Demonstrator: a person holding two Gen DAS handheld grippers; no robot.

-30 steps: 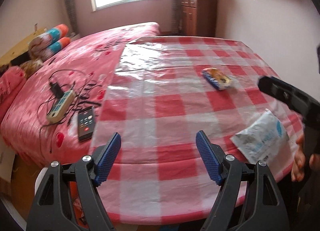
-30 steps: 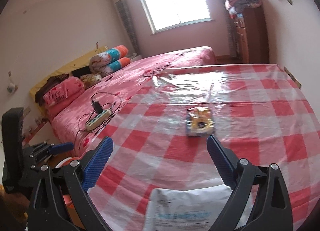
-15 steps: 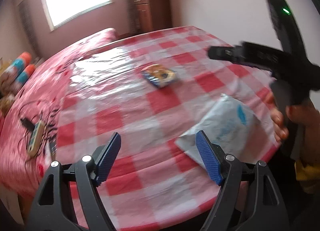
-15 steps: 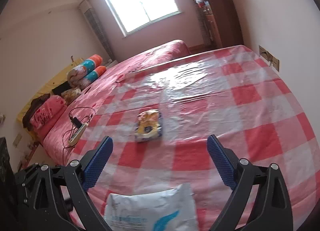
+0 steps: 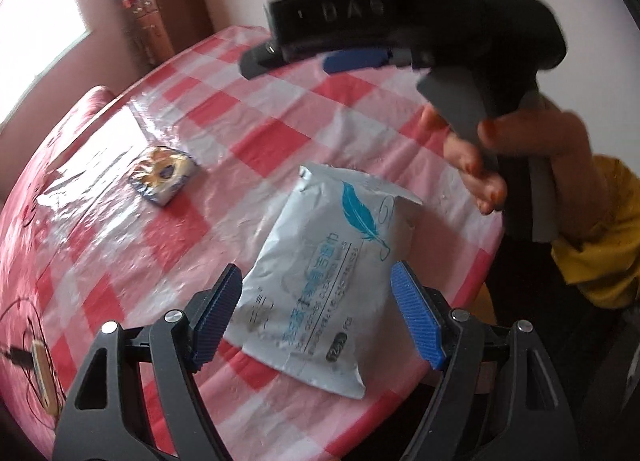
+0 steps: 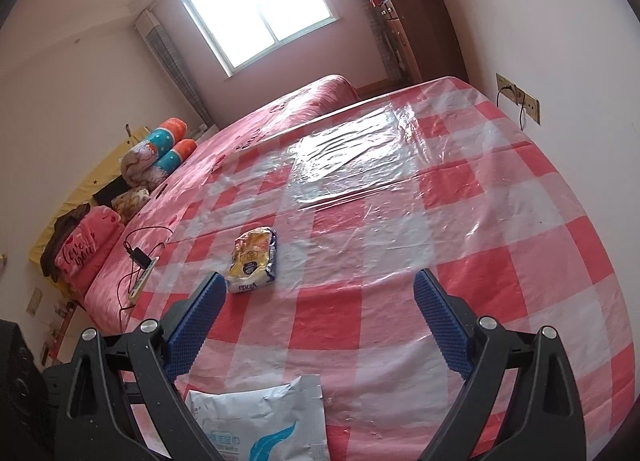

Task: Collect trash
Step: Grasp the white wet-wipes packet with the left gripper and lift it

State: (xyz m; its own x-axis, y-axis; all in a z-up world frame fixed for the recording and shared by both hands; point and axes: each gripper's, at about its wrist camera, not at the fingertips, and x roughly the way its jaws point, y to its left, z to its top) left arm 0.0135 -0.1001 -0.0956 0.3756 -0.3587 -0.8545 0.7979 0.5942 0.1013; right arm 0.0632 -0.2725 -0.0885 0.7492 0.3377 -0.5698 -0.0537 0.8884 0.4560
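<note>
The left gripper (image 5: 316, 317) hangs wide open over the white wipes pack (image 5: 320, 277) near the table (image 5: 280, 129) edge, ready to grab it, while the right gripper (image 6: 320, 325), open too, faces the yellow snack wrapper (image 6: 253, 259) farther in.

surface: bed (image 6: 500, 245), checked plastic sheet (image 6: 400, 165) | white wipes pack (image 5: 320, 281) at near edge | snack wrapper (image 6: 254, 259) beyond pack | power strip (image 6: 142, 281) left of wrapper

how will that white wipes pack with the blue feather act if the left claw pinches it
The white wipes pack looks soft and crumpled, so it will probably sag and buckle rather than stay flat. Its glossy film on the shiny plastic tablecloth may slide when nudged. It lies flat, so it looks unlikely to roll.
</note>
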